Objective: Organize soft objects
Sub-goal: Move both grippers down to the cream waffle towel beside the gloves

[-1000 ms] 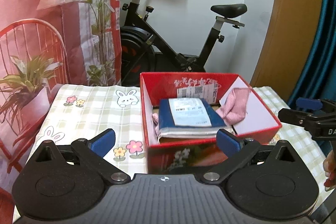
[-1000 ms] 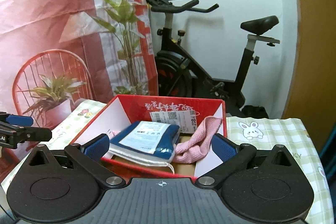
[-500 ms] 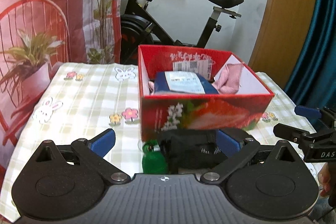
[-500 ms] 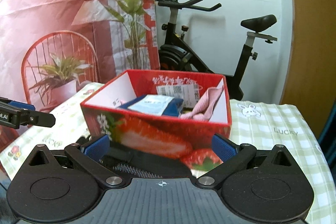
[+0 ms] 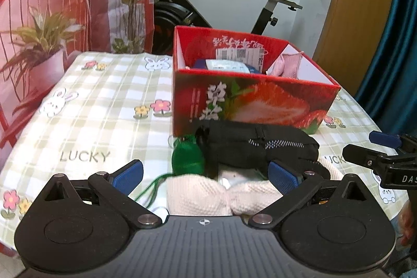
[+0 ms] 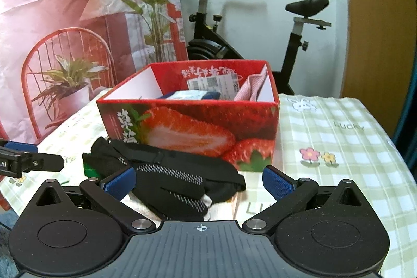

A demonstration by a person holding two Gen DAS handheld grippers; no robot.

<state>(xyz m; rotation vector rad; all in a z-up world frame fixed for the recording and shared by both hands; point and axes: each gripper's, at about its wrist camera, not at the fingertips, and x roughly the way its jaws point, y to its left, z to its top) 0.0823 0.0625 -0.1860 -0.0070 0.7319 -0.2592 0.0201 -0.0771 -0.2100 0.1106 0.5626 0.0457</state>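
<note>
Presently we find the bench [image 5: 86,121] carrying a red strawberry box [image 5: 250,106] holding a blue packet [image 5: 226,64] and pink cloth [image 5: 289,64]. Near it lie black gloves [image 6: 166,173], a white towel [image 5: 208,194] and a green pouch [image 5: 186,158]. The left claw [image 5: 206,175] and right claw [image 6: 199,181] both gape wide, gripping nothing.

One red box [image 5: 250,100] stands on the table [image 5: 104,106]. Inside it lie one blue packet [image 5: 226,65] and one pink cloth [image 5: 289,65]. Before it lie one black glove [image 5: 258,145], one green pouch [image 5: 187,159] and one white towel [image 5: 213,196].
</note>
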